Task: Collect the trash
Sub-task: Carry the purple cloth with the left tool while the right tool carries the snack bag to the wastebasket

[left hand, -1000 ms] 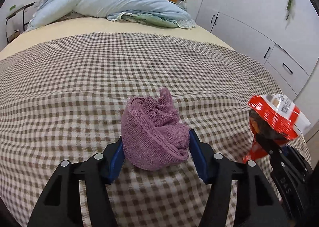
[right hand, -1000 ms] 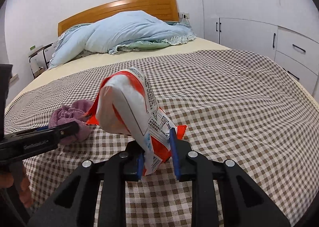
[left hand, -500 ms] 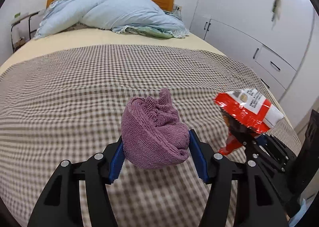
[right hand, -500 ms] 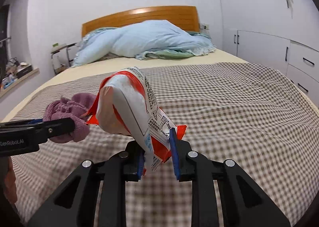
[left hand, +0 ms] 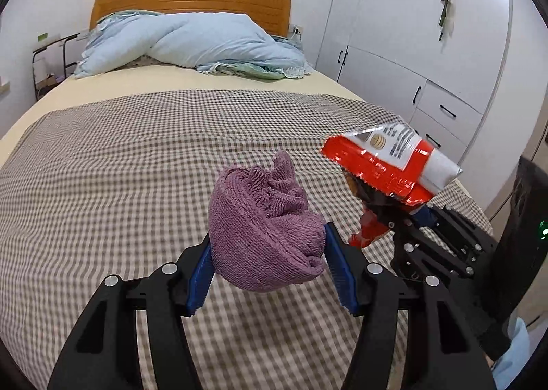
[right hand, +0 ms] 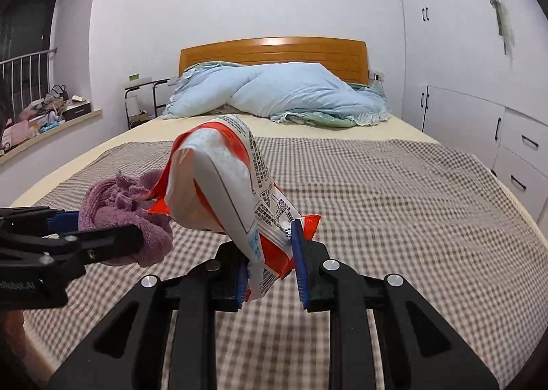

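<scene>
1. the purple towel (right hand: 126, 215) is half covered by the snack bag (right hand: 222, 191) in the right wrist view.
2. printing on that bag is too small to read.
3. clutter on the window ledge (right hand: 51, 123) is too small to tell apart.

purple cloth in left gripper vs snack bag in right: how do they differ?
The purple cloth is soft terry, bunched into a round wad; the snack bag is glossy printed red and white film, crumpled but stiff.
The cloth fills the wide-set left gripper; the bag is pinched at one end by the narrow-set right gripper, the rest sticking up.
Both are held clear of the checkered blanket.
</scene>
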Demonstrator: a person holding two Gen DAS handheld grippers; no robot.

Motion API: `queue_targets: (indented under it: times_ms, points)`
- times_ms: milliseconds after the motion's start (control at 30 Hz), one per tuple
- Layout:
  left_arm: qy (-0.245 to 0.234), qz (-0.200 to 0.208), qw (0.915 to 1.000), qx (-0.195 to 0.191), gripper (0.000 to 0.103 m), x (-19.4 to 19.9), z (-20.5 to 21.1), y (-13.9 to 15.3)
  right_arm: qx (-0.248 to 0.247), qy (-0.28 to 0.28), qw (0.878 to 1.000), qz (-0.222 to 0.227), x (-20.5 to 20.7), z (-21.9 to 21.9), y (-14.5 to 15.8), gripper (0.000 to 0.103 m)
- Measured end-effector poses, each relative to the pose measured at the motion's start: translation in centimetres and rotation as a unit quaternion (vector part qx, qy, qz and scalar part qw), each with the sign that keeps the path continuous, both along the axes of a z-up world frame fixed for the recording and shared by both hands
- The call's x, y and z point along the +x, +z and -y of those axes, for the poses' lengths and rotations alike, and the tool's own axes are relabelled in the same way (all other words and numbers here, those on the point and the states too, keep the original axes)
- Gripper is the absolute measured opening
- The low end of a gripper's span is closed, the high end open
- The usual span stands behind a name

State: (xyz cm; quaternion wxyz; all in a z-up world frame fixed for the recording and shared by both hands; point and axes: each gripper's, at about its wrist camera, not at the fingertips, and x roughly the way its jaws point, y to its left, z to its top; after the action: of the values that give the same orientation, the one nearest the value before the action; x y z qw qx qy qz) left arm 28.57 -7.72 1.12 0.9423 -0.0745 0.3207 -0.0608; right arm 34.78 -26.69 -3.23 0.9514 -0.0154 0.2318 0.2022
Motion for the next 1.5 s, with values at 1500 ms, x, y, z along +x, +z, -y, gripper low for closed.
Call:
queue_targets:
  times_ms: [1500]
  points:
    - [-0.050, -0.030, 0.9964, -0.062, 0.057, -20.9, -0.6, -6.5, 0.002, 0.055, 0.998, -0.040, -20.4, 3.6, -4.8, 0.023]
